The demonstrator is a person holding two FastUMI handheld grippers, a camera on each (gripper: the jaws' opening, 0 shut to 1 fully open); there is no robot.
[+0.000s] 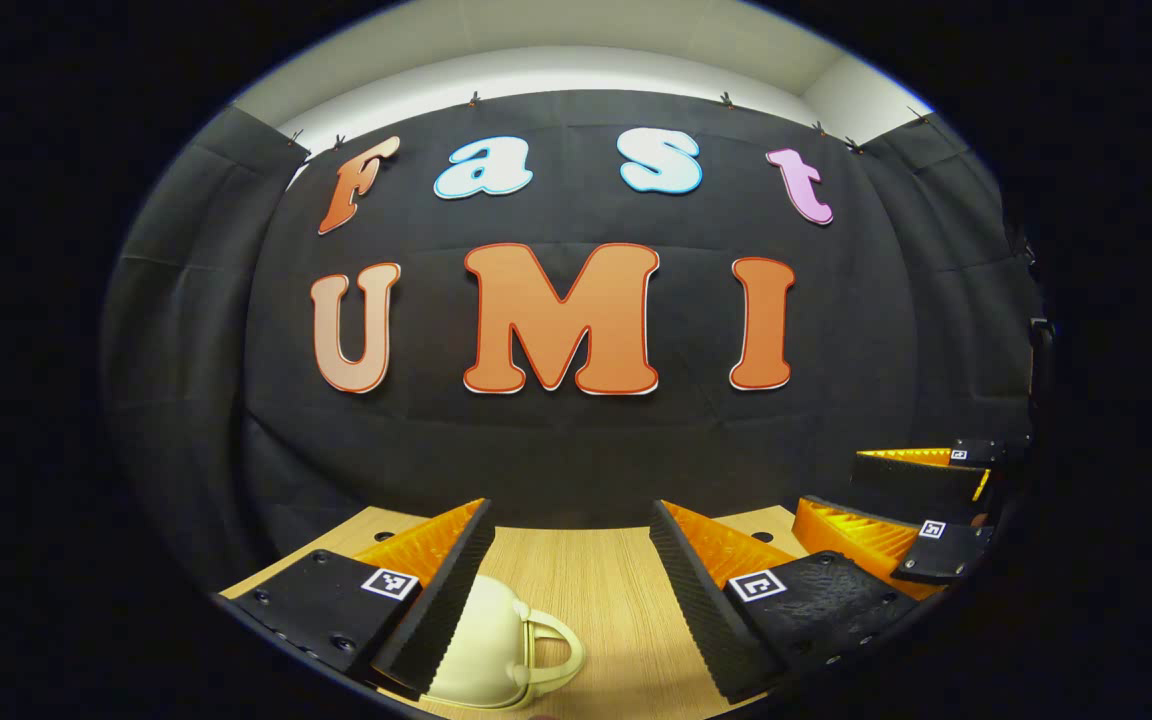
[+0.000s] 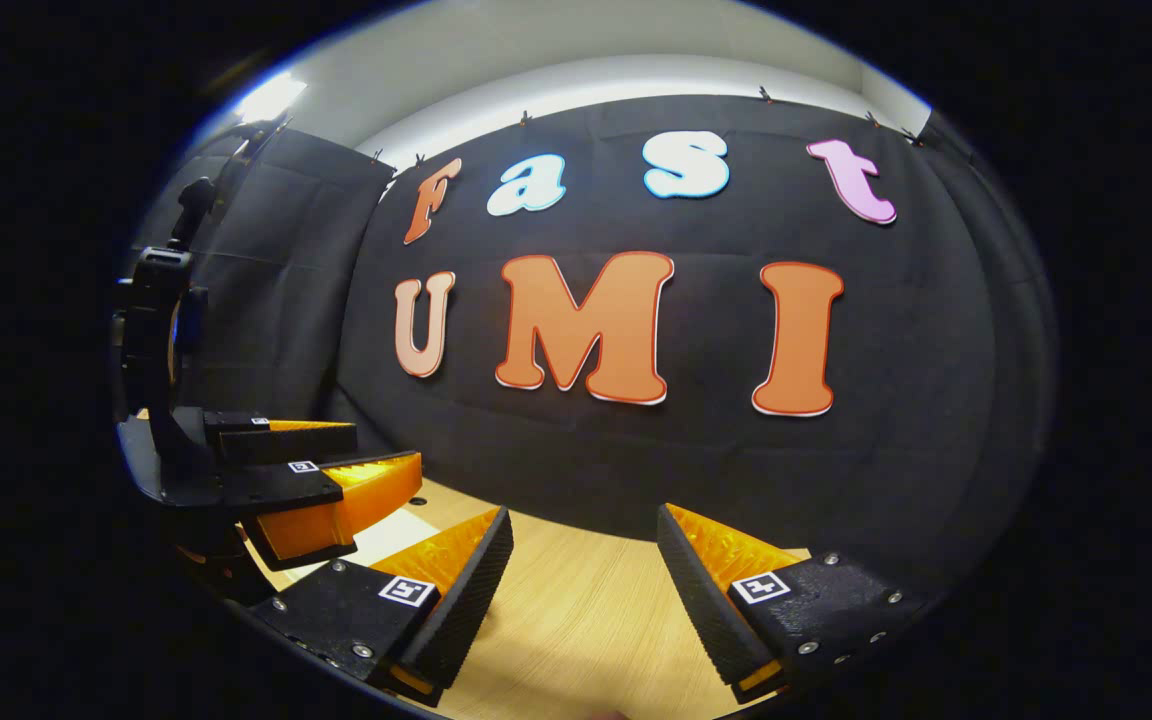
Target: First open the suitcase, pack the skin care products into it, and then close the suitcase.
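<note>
In the left gripper view a cream, rounded suitcase [image 1: 481, 650] with a loop handle [image 1: 551, 655] lies on the wooden table [image 1: 596, 580], low down just inside my left finger and partly hidden by it. My left gripper [image 1: 571, 512] hovers above it, open, with nothing between the fingers. My right gripper [image 1: 921, 500] shows at the far right, its fingers apart. In the right gripper view my right gripper [image 2: 584, 516] is open over bare wood [image 2: 576, 610], and the left gripper [image 2: 336, 470] hangs at the left, fingers apart. I cannot see any skin care products.
The black cloth wall [image 1: 576, 450] closes off the back of the table a short way ahead in both views. The table's far edge meets it. A black mount [image 2: 161, 320] of the left gripper rises at the left edge of the right gripper view.
</note>
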